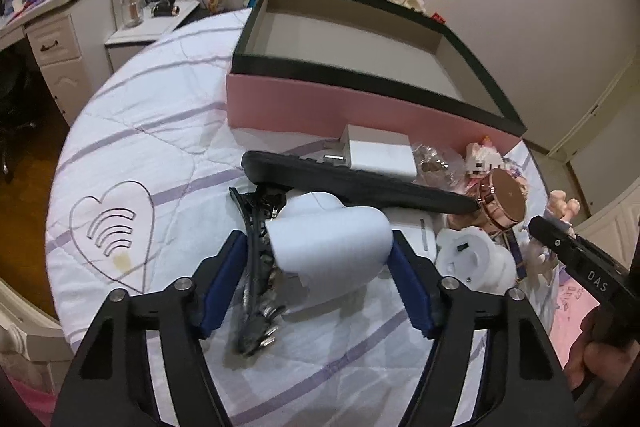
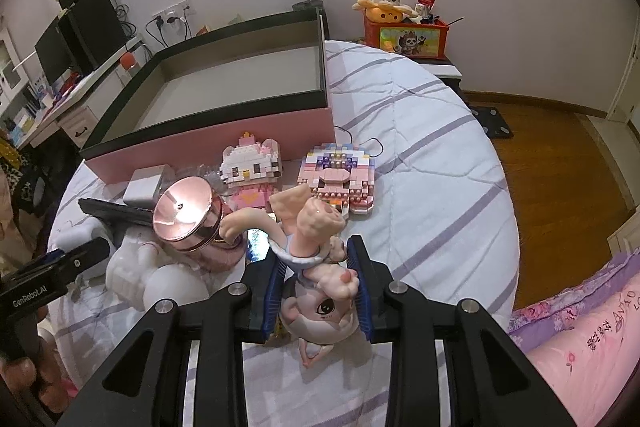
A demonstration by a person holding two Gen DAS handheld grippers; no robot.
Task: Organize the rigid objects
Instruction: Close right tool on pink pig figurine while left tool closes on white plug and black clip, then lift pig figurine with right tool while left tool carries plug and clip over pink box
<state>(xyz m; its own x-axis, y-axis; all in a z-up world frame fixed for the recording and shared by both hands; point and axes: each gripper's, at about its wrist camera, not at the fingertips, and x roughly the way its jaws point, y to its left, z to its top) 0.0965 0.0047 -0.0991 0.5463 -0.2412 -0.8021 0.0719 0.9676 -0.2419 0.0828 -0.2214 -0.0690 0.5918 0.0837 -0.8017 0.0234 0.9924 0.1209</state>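
Note:
My left gripper (image 1: 316,247) is shut on a white rounded plastic object (image 1: 332,247), held just above the bed. My right gripper (image 2: 316,267) is shut on a pink doll figurine (image 2: 316,267), upside down with its feet pointing forward. An open pink box with a black rim (image 1: 360,107) stands behind the pile; it also shows in the right wrist view (image 2: 224,143) and looks empty. On the quilt lie a black remote (image 1: 360,183), a white charger (image 1: 380,153), a rose-gold round jar (image 2: 184,213), a black hair clip (image 1: 256,267) and a white lamp-like toy (image 1: 472,259).
Two block-built toys, a white cat (image 2: 252,169) and a pink flat figure (image 2: 340,179), lie by the box front. A nightstand with a red toy box (image 2: 408,35) stands behind the bed. A desk with monitors (image 2: 68,47) is to the left. Wood floor (image 2: 560,155) lies right.

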